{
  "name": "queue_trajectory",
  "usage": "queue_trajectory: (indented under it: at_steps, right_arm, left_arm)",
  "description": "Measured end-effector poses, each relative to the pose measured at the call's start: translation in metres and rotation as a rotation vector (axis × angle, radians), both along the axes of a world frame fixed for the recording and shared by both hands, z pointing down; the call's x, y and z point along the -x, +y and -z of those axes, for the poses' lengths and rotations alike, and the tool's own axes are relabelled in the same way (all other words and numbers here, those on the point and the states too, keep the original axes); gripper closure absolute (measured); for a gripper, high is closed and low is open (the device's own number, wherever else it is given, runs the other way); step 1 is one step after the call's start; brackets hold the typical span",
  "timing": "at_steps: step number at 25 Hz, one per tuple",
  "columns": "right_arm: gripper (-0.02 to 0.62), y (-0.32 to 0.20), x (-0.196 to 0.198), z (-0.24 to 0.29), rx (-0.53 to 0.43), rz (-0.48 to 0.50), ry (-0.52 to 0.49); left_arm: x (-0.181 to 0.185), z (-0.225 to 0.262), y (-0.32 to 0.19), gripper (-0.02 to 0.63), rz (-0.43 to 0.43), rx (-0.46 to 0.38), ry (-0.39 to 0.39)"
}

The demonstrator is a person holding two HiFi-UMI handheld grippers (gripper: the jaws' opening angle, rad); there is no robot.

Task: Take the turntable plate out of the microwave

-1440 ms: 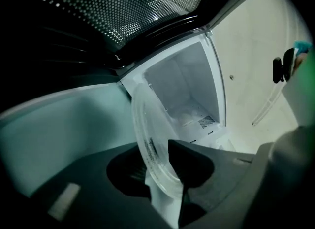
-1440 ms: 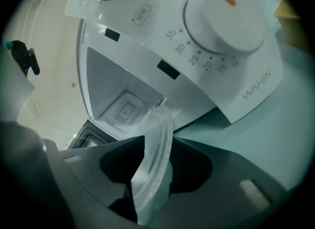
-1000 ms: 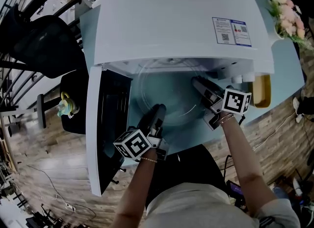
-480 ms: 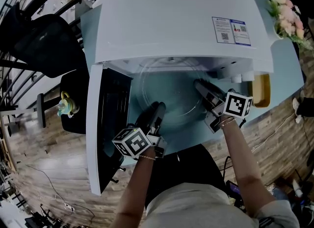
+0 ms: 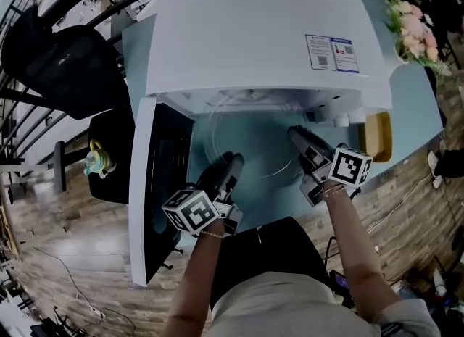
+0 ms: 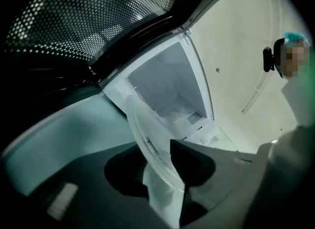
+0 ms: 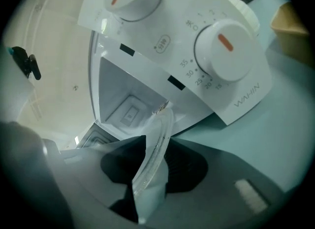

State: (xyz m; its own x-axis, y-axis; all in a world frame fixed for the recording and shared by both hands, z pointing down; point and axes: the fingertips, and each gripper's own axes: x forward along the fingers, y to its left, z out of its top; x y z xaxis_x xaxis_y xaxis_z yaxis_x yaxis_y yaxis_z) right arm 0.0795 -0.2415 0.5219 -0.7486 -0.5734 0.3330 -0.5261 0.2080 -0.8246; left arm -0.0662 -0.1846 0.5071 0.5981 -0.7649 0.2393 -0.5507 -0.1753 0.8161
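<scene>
Microwave [image 5: 254, 31]: white, door [image 5: 163, 183] open at 9 o'clock.
Plate [image 5: 250, 140]: clear glass, at the cavity mouth, part inside, part out front.
Left gripper [image 5: 235, 160]: clamped on the rim at 7 o'clock.
Right gripper [image 5: 294, 132]: rim between its jaws at 3 o'clock. The jaws have just been opening slightly, and the pads seemingly touch the glass.
Handling: firm up the right grip, then draw the 2 grippers toward 6 o'clock together, level, clear of the door.
Orientation: face up, near level. Round, so no long axis.
</scene>
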Motion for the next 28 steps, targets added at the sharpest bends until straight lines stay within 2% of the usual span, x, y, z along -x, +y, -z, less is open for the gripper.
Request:
queue_trajectory:
  at_steps: [3,8,13,18,21,28]
  right_arm:
    - [0.451,0.007,-0.005,0.004,0.007,-0.022,0.007]
    - [0.454,0.014,-0.010,0.018,-0.053,-0.022,-0.011]
    - [0.454,0.026,-0.016,0.031,-0.048,-0.068,-0.041]
    - [0.453,0.029,-0.014,0.051,-0.128,-0.034,-0.042]
    - [0.454,0.037,-0.015,0.061,-0.129,-0.061,-0.041]
    - [0.456,0.044,-0.010,0.081,-0.175,-0.043,-0.053]
  left_arm:
    - [-0.001,0.002,0.005,0.460,-0.010,0.002,-0.003]
    - [-0.005,0.015,0.011,0.459,-0.026,-0.029,-0.010]
    - [-0.012,0.030,0.018,0.457,-0.053,-0.059,-0.005]
    - [-0.012,0.043,0.025,0.457,-0.044,-0.095,0.004]
    - [-0.011,0.050,0.032,0.457,-0.043,-0.107,0.017]
    - [-0.008,0.068,0.040,0.452,-0.050,-0.136,0.005]
